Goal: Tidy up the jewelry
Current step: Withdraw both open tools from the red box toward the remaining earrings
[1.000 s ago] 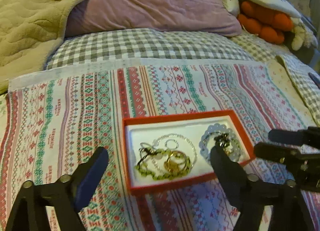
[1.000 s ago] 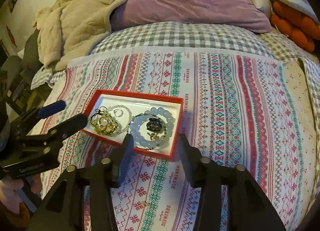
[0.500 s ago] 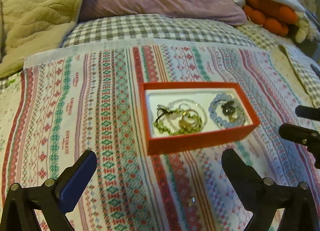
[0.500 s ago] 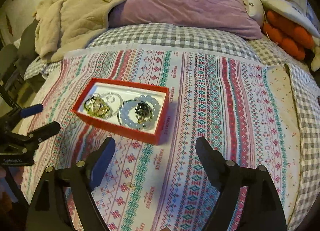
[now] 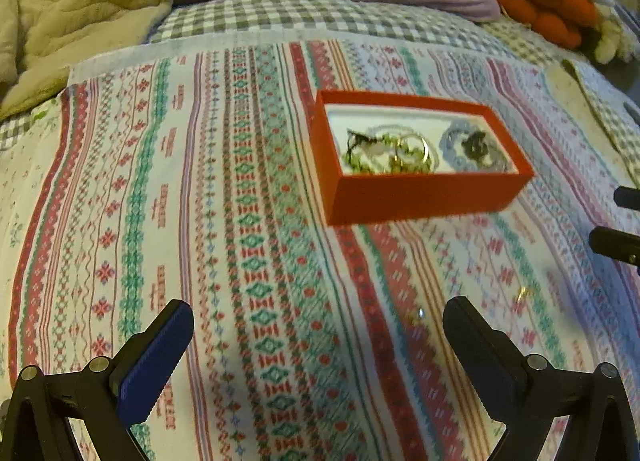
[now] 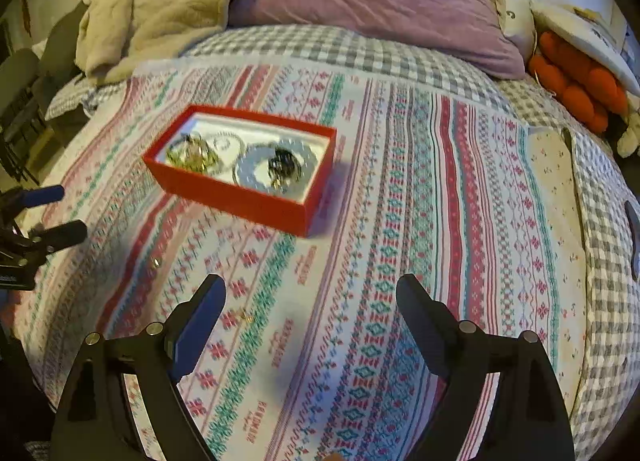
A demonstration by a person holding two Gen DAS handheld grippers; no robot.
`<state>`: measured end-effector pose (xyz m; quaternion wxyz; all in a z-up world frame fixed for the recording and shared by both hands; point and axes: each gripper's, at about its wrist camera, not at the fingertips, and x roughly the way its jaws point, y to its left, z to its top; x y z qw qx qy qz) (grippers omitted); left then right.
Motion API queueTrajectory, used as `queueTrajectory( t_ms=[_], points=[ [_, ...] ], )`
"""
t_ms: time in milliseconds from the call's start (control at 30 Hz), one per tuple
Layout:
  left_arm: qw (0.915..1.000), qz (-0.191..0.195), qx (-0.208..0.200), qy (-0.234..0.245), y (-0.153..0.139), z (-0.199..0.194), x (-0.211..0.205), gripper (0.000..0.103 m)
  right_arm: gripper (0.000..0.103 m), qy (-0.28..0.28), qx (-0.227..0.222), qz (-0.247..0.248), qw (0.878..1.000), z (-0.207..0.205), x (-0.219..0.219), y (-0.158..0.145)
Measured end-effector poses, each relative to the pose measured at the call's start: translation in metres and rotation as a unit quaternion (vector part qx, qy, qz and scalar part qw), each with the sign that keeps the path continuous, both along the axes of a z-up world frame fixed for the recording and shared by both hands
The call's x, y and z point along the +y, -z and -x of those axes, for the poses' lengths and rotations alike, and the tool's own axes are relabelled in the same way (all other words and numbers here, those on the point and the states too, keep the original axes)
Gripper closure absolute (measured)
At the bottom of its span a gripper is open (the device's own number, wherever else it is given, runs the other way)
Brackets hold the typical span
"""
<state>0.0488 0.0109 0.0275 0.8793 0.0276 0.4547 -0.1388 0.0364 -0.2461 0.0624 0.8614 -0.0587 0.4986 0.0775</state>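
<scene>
1. The loose jewelry is two small pieces on the patterned cloth (image 6: 400, 221), on the near side of the red box (image 5: 420, 197): a small gold piece (image 6: 244, 315) just beside the right gripper's left finger, and a tiny stud-like piece (image 6: 156, 262) further left. Both look very light, hard and slippery, and are too small to make out in detail.
2. On the soft cloth over bedding they would likely sink or skid, so I judge each needs a pinch straight down with the fingertips on both sides, closing gently.
3. The red box lies flat on the cloth and already holds a pale blue bead bracelet (image 6: 276, 169), a green and gold tangle (image 6: 192, 155) and a thin chain. The strands are limp and could snag on one another.
4. The right gripper (image 6: 312, 293) has just been opening; its jaws stand wide with nothing between them.
5. The left gripper (image 5: 320, 321) is also spread wide and empty, hovering over the cloth with the stud (image 5: 418, 315) between its fingers.
</scene>
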Motion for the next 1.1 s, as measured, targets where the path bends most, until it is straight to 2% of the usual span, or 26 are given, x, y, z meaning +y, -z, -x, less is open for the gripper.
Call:
queueTrajectory(
  t_ms=[233, 567, 667, 833, 1100],
  points=[
    [0.9993, -0.018, 0.028, 0.016, 0.025, 0.012, -0.004, 0.001, 0.014, -0.018, 0.037, 0.015, 0.999, 0.012, 0.007, 0.026],
    [0.9977, -0.032, 0.047, 0.037, 0.047, 0.022, -0.017, 0.001, 0.014, -0.055, 0.077, 0.021, 0.995, 0.026, 0.032, 0.056],
    [0.9967, -0.047, 0.049, 0.045, 0.058, 0.025, -0.025, 0.001, 0.014, -0.063, 0.096, 0.020, 0.993, 0.026, 0.039, 0.071],
    [0.9951, -0.071, 0.041, 0.056, 0.068, 0.027, -0.034, 0.001, 0.011, -0.070, 0.083, 0.029, 0.994, 0.025, 0.045, 0.079],
    [0.9958, -0.078, 0.025, 0.041, 0.073, 0.024, -0.038, 0.000, 0.000, -0.070, 0.063, 0.027, 0.995, 0.019, 0.046, 0.086]
  ],
)
